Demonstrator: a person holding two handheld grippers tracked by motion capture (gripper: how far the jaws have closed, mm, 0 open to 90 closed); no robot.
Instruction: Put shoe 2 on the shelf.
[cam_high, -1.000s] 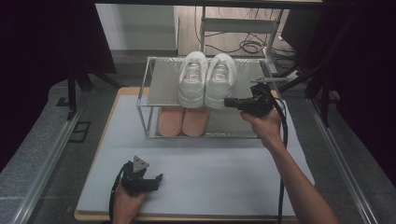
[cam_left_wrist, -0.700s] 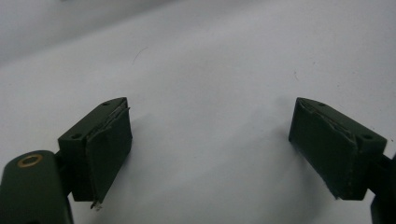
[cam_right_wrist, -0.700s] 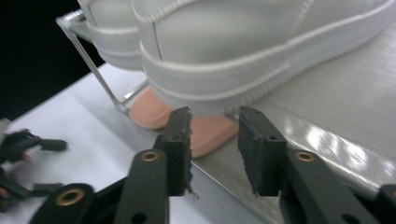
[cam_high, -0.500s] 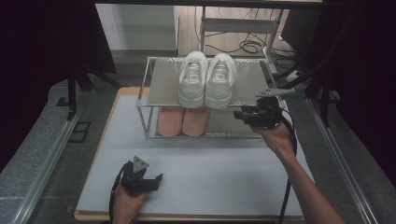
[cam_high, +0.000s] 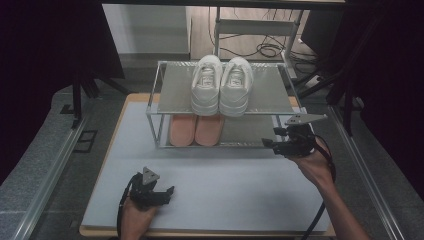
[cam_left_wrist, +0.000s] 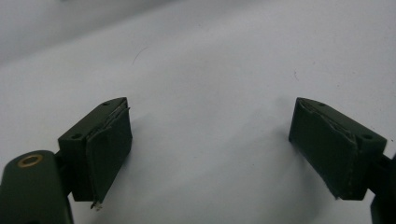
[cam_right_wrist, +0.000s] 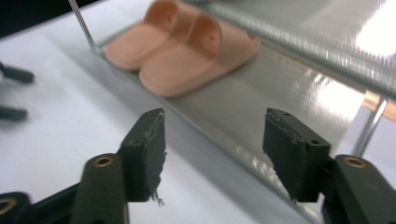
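A two-tier metal rack (cam_high: 170, 97) stands at the back of the white mat. A pair of white sneakers (cam_high: 221, 85) sits on its top shelf. Beneath them a pair of pink slides (cam_high: 196, 129) (cam_right_wrist: 182, 51) rests on the lower shelf. My right gripper (cam_high: 270, 138) (cam_right_wrist: 212, 154) hovers at the rack's front right corner, pointing left along the lower shelf; its jaws have just been opening and hold nothing. At the mat's front left my left gripper (cam_high: 169, 194) (cam_left_wrist: 210, 154) lies low over the mat, open and empty.
The white mat (cam_high: 225, 185) lies on a wooden board with dark floor around it. A metal rail (cam_high: 45, 180) runs along the left and another along the right. Cables and a frame (cam_high: 260, 30) stand behind the rack.
My right gripper has come down from beside the sneakers on the top shelf to the lower shelf's front right corner, and its jaws have spread. The left gripper has stayed still.
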